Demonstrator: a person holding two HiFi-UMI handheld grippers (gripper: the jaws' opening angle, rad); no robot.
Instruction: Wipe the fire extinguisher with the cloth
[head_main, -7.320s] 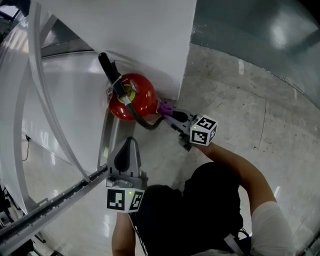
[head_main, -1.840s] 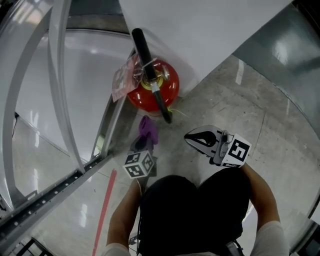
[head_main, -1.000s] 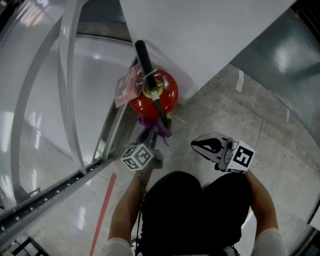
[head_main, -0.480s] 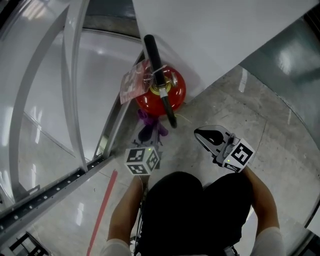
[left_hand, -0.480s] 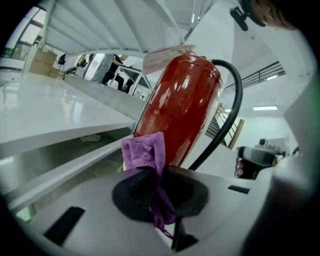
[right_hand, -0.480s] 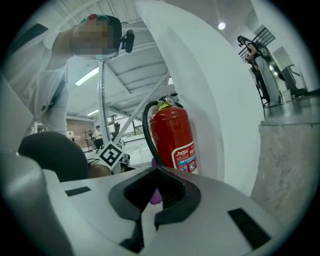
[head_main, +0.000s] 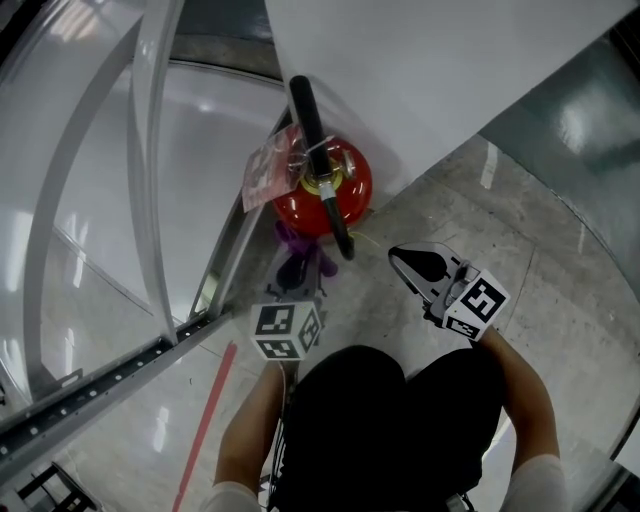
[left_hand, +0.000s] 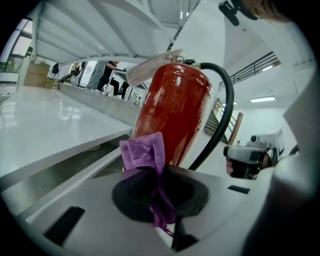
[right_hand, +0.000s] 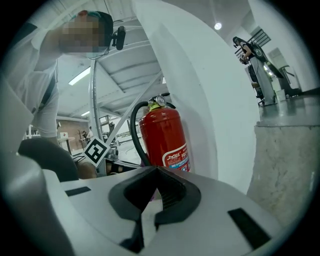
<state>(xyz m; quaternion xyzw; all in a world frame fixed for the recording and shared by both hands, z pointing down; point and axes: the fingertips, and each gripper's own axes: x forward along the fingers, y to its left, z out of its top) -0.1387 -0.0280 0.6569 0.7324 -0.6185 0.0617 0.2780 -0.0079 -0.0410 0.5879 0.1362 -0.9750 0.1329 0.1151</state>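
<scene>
Leftmost, a perforated metal rail (head_main: 100, 385) runs slantwise over a glossy white floor (head_main: 80, 250), with a thin red stripe (head_main: 205, 425) beside it. Next to that, the left hand-held gripper (head_main: 293, 265) points at the fire extinguisher (head_main: 350, 185). Its dark ribbed pads are clenched on a purple cloth (head_main: 297, 240), a soft, nubbly fabric. The cloth bunches into a rounded wad above the tips and trails a thin tail down between them. Seen from the left gripper view, the wad sits right against the lower side of the cylinder, though real contact with the paint cannot be made out.

The extinguisher stands upright on the floor at the foot of a smooth white panel (head_main: 420, 80). Its body is a shiny red metal cylinder with a domed top and a printed label low on one side. A black lever handle (head_main: 305, 100) juts from the valve, a black rubber hose (head_main: 335, 215) curves down its flank, and a pinkish plastic tag (head_main: 262, 172) hangs off the neck.

Further right, the right hand-held gripper (head_main: 415, 265) hovers apart from the extinguisher. Its pale shell tapers to a point, its dark pads meet at the tips, and it grasps nothing. Under it lies grey speckled concrete (head_main: 540, 250).
</scene>
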